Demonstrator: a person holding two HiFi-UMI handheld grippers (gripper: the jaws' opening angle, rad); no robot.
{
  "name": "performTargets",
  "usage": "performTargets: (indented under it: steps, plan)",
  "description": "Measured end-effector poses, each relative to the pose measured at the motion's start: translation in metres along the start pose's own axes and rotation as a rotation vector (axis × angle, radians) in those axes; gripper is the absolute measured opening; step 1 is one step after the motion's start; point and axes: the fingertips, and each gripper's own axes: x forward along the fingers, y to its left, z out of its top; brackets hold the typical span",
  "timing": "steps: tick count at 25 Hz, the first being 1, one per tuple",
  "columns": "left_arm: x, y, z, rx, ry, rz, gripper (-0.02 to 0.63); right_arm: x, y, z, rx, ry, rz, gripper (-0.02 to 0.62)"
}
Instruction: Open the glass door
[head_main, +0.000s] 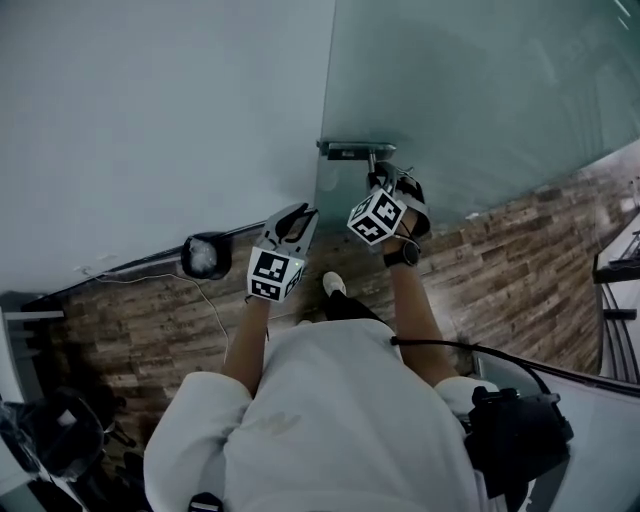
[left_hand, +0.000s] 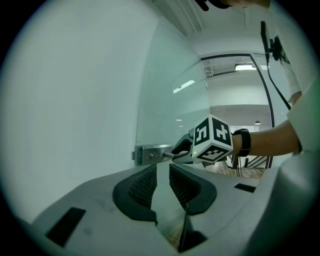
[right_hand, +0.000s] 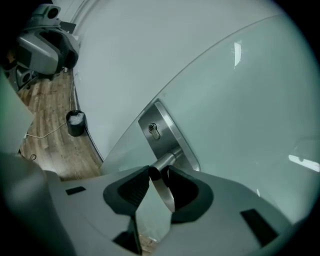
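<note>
Print you can read comes down to the black-and-white square patterns on each marker cube (head_main: 375, 217); any lettering on the steel lock plate (right_hand: 162, 131) is too small to tell. Your right gripper (right_hand: 157, 172) is clamped on the lever handle (right_hand: 164, 187) of the glass door (head_main: 480, 90), at the door's left edge, with the lever lying between the pads. In the head view that handle is almost wholly hidden behind the gripper and your hand. Your left gripper (left_hand: 162, 172) hangs just left of the right one, jaws a little apart with nothing between them, facing the door's edge beside the white wall (head_main: 150, 120). Only the right gripper view shows the keyhole (right_hand: 153, 130); only the left gripper view shows ceiling lights (left_hand: 245, 66) beyond the glass. Far left, a black bin (head_main: 205, 255) stands on the wood floor (head_main: 520, 250) against the wall.
</note>
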Motion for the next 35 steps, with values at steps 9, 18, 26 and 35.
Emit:
performTargets:
  steps: [9, 18, 26, 35]
  plan:
    - [0.031, 0.033, 0.009, -0.018, -0.027, 0.042, 0.018, 0.034, -0.019, 0.022, -0.004, -0.026, -0.016, 0.123]
    - [0.086, 0.039, 0.053, 0.016, -0.117, -0.059, 0.018, 0.027, -0.01, 0.029, 0.042, -0.147, -0.028, 0.124]
    - [0.088, -0.034, 0.07, 0.093, -0.129, -0.393, 0.018, -0.074, 0.001, -0.012, 0.585, -0.231, -0.203, 0.106]
    - [0.034, -0.222, 0.066, 0.082, -0.112, -0.859, 0.018, -0.283, 0.045, -0.129, 1.088, -0.045, -0.585, 0.003]
